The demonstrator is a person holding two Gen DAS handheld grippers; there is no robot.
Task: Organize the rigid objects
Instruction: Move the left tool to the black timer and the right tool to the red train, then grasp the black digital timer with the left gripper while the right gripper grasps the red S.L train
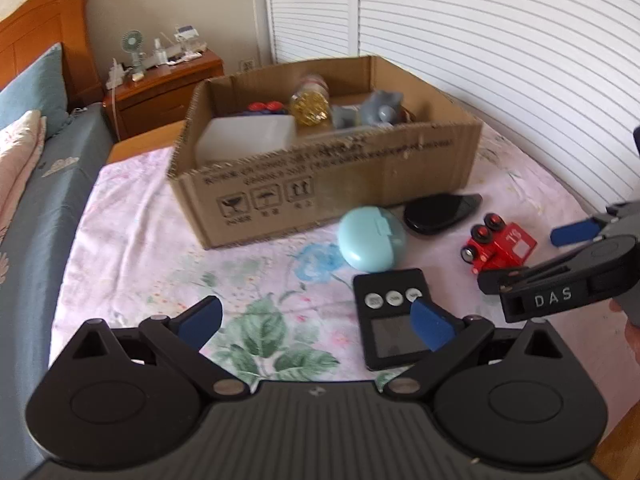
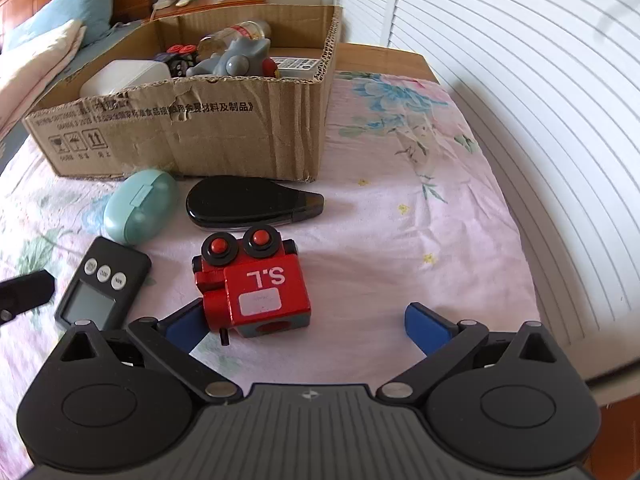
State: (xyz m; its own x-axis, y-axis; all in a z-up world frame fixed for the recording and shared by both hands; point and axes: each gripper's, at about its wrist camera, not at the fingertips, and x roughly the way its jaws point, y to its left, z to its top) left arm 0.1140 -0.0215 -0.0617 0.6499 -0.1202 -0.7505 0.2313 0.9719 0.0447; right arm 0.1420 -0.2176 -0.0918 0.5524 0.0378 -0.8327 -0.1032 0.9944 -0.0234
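Both claws, left [image 1: 316, 322] and right [image 2: 304, 322], gape wide over a floral sheet [image 2: 400, 208] beside white louvred doors [image 2: 520, 80].

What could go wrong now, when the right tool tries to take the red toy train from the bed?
1. The red toy train lies tilted on its side beside the right tool's left finger, not centred; closing might push it away.
2. It rests on soft floral cloth, so it may roll on its wheels.
3. The left tool hangs open over the black timer close by; the two tools could collide.
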